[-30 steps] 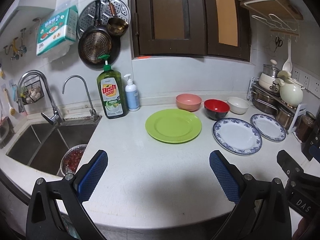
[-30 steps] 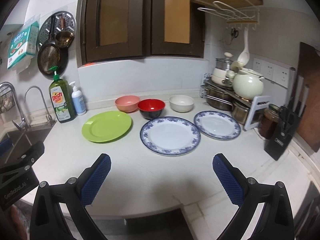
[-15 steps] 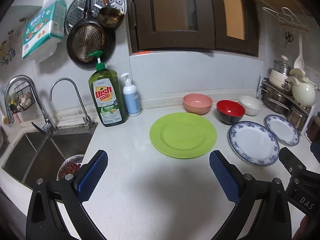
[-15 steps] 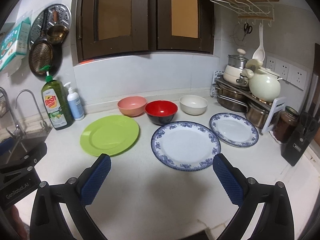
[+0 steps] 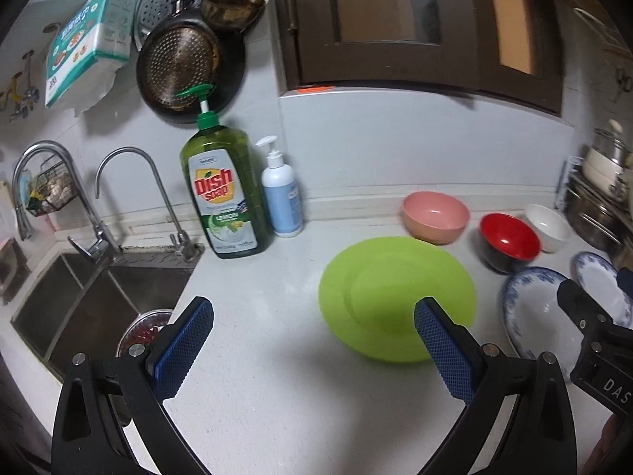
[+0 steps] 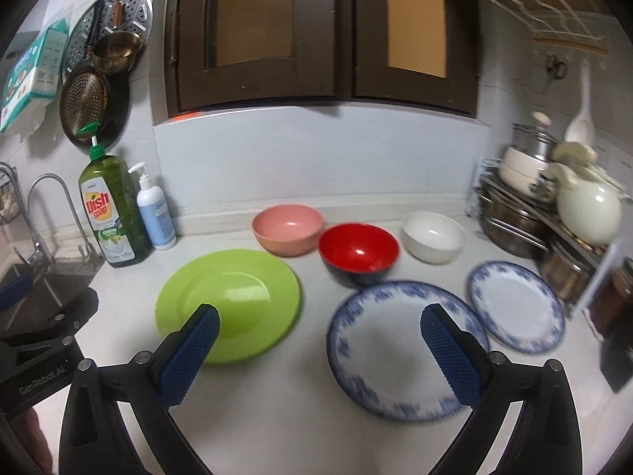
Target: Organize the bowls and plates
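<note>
Both tongs stand spread wide with nothing between them: the left gripper [image 5: 312, 316] hangs over the white counter [image 5: 277, 388] with its right blue pad in front of the near rim of the green plate [image 5: 395, 297], and the right gripper [image 6: 319, 322] hangs above the gap between that plate and the large blue-rimmed plate [image 6: 399, 348]. Each finger is matte black with a blue pad [image 6: 190, 352] of fine diamond-knurled rubber. All the dishes sit on the counter, apart from one another. The green plate is round, smooth and glossy, a flat lime colour with a shallow well. The large blue-rimmed plate is white glazed ware with a dark blue floral border; a small blue-rimmed plate [image 6: 516, 310] of the same pattern lies just beside it on the right, near a wire rack of steel pots [image 6: 510, 213]. Behind the plates, along the wall, stand three bowls in a row: a pink bowl [image 6: 288, 227], matte and rounded; a red bowl [image 6: 358, 247], shiny red inside and black outside; and a white bowl [image 6: 433, 235], plain and glossy. At the left, a green dish soap bottle [image 5: 221, 194] of translucent plastic stands upright beside a small white-and-blue pump bottle [image 5: 281, 194], next to the steel sink [image 5: 79, 297] with its two curved chrome faucets [image 5: 130, 194].
</note>
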`<action>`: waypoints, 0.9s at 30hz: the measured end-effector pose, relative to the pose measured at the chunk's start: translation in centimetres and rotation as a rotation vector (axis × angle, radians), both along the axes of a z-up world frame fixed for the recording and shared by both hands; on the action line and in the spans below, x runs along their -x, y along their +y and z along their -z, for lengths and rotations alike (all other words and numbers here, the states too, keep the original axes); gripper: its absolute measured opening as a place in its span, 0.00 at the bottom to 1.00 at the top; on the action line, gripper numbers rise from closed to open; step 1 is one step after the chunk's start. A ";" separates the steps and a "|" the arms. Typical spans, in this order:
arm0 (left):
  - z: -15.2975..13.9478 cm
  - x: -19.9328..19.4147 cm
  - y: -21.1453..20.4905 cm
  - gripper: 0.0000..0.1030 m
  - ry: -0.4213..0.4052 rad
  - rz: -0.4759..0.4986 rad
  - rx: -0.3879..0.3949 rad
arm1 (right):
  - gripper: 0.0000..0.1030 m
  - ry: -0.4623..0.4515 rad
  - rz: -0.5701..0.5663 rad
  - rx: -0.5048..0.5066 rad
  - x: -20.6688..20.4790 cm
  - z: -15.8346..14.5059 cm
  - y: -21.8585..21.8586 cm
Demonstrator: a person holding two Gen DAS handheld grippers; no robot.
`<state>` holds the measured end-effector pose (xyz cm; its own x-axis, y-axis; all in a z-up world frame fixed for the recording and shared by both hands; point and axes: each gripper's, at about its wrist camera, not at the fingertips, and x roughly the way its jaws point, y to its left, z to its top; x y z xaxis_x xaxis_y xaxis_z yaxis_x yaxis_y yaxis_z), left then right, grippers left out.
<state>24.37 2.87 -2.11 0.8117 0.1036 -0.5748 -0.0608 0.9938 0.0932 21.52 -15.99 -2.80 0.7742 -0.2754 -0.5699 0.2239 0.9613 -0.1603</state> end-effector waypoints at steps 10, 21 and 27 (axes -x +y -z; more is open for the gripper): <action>2.0 -4.8 2.0 1.00 0.057 -0.053 -0.029 | 1.00 0.089 -0.049 -0.044 -6.6 3.0 0.2; 3.8 -9.7 4.1 1.00 0.098 -0.031 -0.022 | 0.99 0.139 -0.021 -0.035 -11.0 5.1 1.5; 5.5 -11.2 4.3 0.92 0.122 0.006 -0.016 | 0.98 0.145 -0.007 -0.031 -12.6 6.4 1.6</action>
